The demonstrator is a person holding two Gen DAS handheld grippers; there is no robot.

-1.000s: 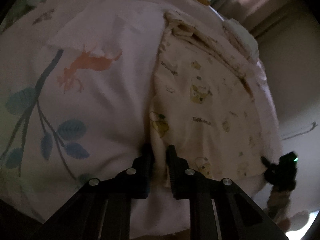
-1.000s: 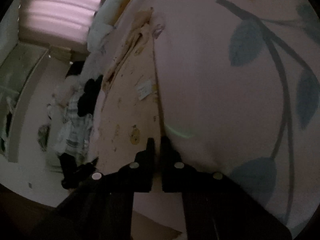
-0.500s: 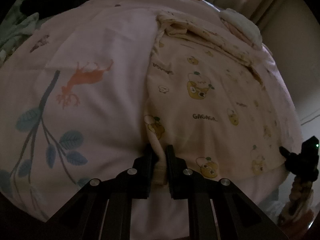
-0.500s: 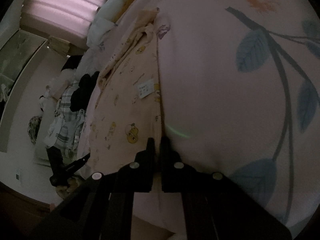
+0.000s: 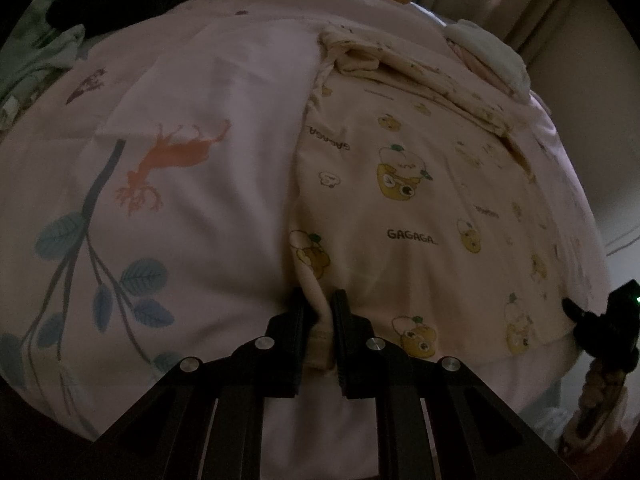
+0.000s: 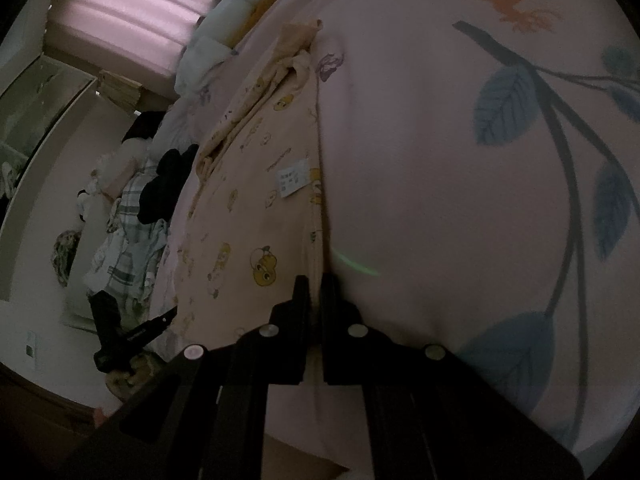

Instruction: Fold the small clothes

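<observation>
A small cream garment [image 5: 420,208] printed with yellow bears and the word GAGAGA lies spread on a pink bedsheet [image 5: 192,208]. My left gripper [image 5: 319,300] is shut on its near left hem corner, with a fold of cloth bunched between the fingers. In the right wrist view the same garment [image 6: 256,208] shows a white label, and my right gripper [image 6: 315,284] is shut on its near edge. Each view shows the other gripper at the garment's far corner: the right gripper [image 5: 600,328] and the left gripper [image 6: 132,332].
The sheet carries blue leaf and orange animal prints [image 5: 176,156]. A black cloth [image 5: 116,0] and white pillows [image 5: 492,52] lie at the far side. Off the bed's edge sit a heap of checked and black clothes [image 6: 136,216], a wall and a curtained window [image 6: 132,4].
The garment has flattened and spread out on the sheet, its bear prints now plain. Both views have tilted a little, showing more of the bed's far side. Both grips hold as before.
</observation>
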